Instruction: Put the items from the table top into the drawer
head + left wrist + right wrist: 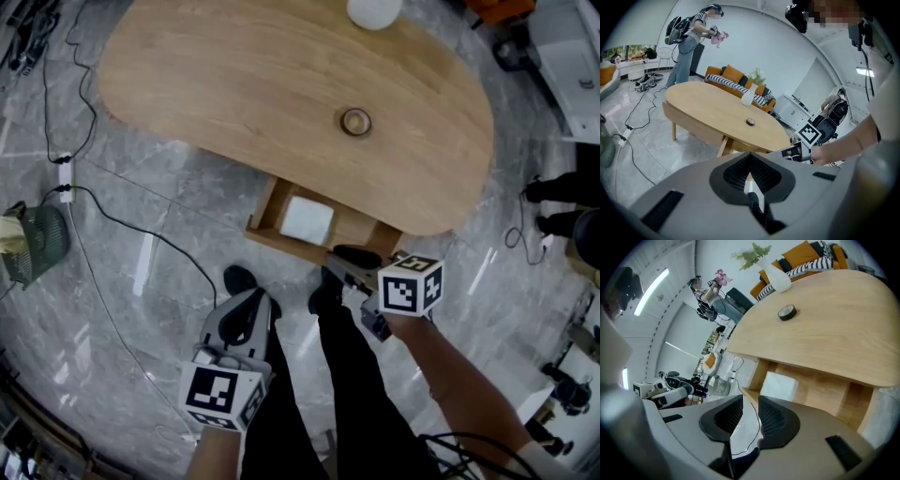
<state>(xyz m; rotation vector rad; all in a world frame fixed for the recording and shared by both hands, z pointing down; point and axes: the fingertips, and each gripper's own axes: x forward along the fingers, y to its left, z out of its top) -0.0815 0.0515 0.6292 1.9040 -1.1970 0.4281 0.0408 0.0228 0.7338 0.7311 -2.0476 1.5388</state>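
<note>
Table top: I saw the tape roll (pixel 355 121) on the table (pixel 234 75), right of its middle; vase (pixel 374 11) behind it at the far edge | Drawer: the open drawer (pixel 265 216) stuck out under the near edge, a square packet (pixel 307 218) in its left part | Floor: fan (pixel 33 242) well left of the table | Grippers: my right gripper (pixel 342 267) was just before the drawer front; my left gripper (pixel 253 305) was left of it, nearer me.
</note>
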